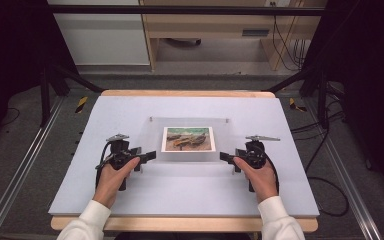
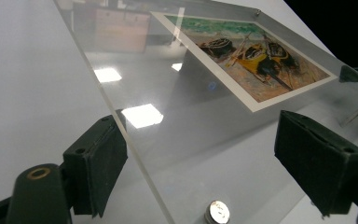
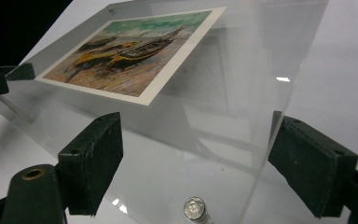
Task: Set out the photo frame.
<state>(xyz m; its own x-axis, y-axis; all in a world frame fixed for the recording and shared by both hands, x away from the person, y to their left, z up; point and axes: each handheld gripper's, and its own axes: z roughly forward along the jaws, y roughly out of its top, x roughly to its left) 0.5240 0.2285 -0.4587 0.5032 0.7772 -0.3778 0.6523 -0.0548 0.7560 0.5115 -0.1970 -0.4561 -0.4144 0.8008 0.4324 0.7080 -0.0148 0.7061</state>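
A clear acrylic frame lies in the middle of the pale board, holding a print of beached boats. My left gripper is at the frame's near left corner and my right gripper at its near right corner. In the left gripper view the open left gripper straddles the frame corner and its metal stud, pads apart from it. In the right gripper view the right gripper stands the same way around the frame and a stud.
The board rests on a wooden table. Beyond it are a grey floor, a wooden cabinet and cables at the right. Dark curtains flank both sides, and metal rails run along the floor.
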